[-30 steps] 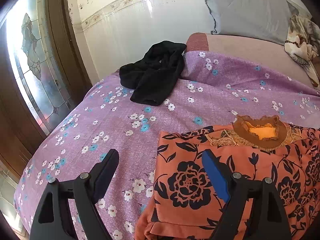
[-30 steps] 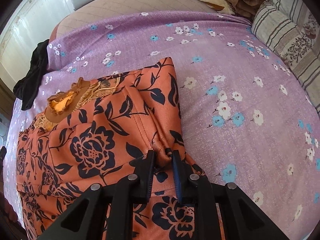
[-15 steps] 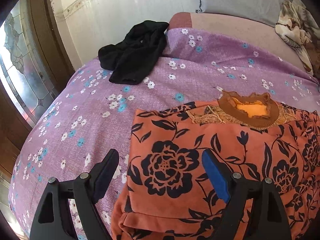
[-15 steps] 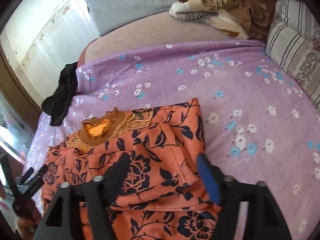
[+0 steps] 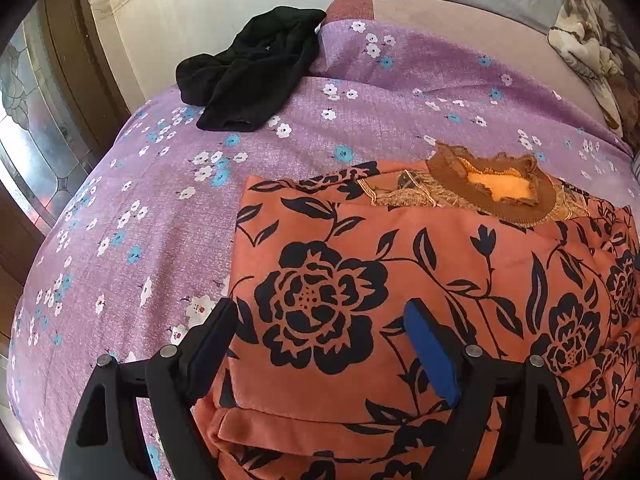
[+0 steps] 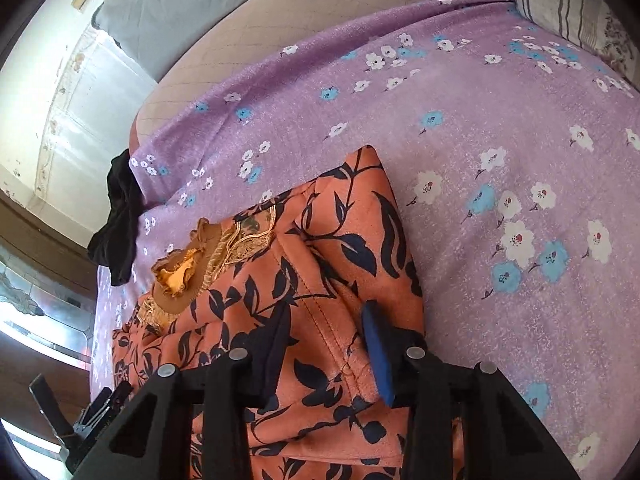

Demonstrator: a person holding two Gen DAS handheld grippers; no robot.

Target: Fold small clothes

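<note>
The orange top lies folded on the bed, with black clothes farther back, while the left gripper hangs over it with jaws wide open and the right gripper's jaws are closing around a fold without pinching it.

Your left wrist camera looked steeply down from close above the orange floral garment, facing the wall and the black clothing in the upper left of the frame. Your right wrist camera sat equally near, tilted, over the garment's other edge, the purple bedsheet filling its right. Both views shared the garment's brown collar, the black clothing and the sheet.
</note>
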